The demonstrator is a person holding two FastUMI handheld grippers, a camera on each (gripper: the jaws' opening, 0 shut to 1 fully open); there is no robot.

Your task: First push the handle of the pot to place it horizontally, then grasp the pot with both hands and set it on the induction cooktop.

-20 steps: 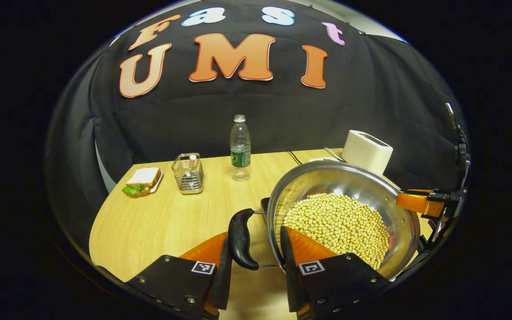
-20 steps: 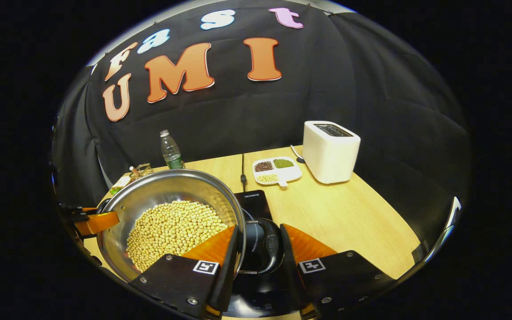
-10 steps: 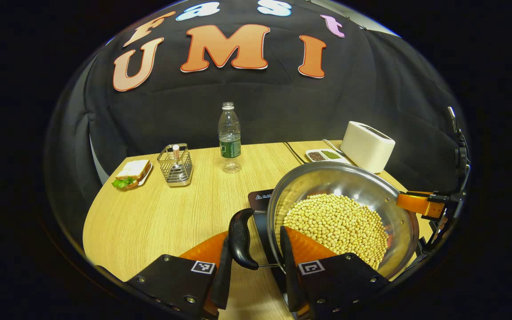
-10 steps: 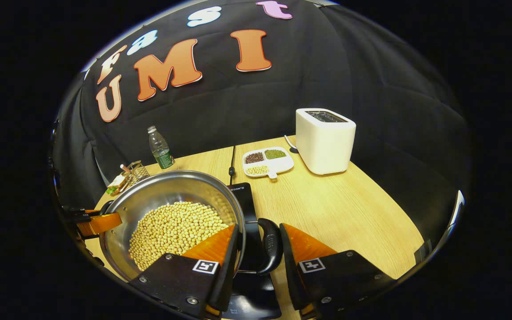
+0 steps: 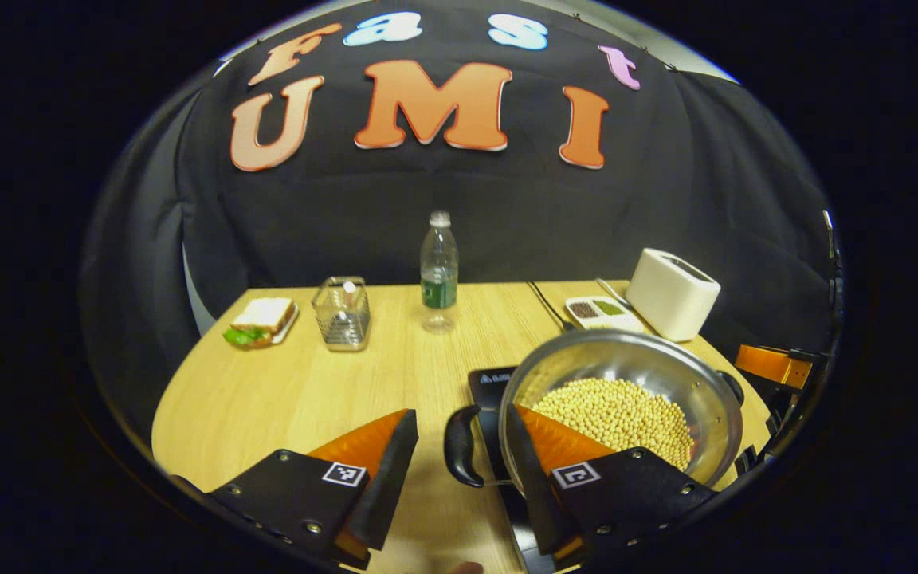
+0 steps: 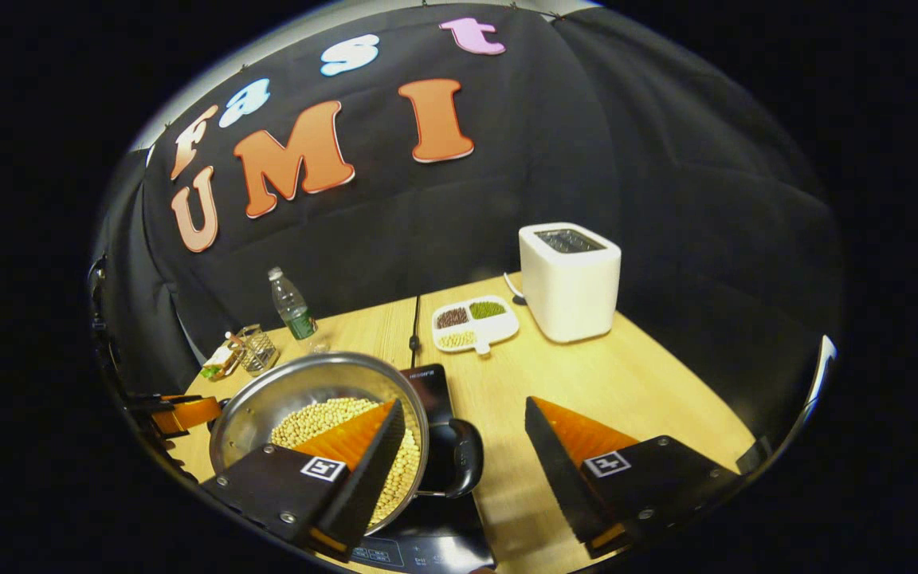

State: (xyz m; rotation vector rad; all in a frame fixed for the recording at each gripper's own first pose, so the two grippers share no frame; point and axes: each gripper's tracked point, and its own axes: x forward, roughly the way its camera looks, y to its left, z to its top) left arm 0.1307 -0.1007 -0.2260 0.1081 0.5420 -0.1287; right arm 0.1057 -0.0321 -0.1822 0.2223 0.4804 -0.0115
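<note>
We have just let go: both grippers, left (image 5: 459, 446) and right (image 6: 463, 434), now gape wide, pot (image 6: 268, 399) resting on the cooktop (image 6: 431, 383)

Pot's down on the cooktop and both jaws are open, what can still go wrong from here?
1. Each gripper's jaws stand open astride a pot handle; pulling away sideways could snag it and drag the pot.
2. The pot looks off-centre on the induction cooktop, toward its left side in the right gripper view, so a nudge may slide it off.
3. It is full of beans; a jolt could spill them.
</note>
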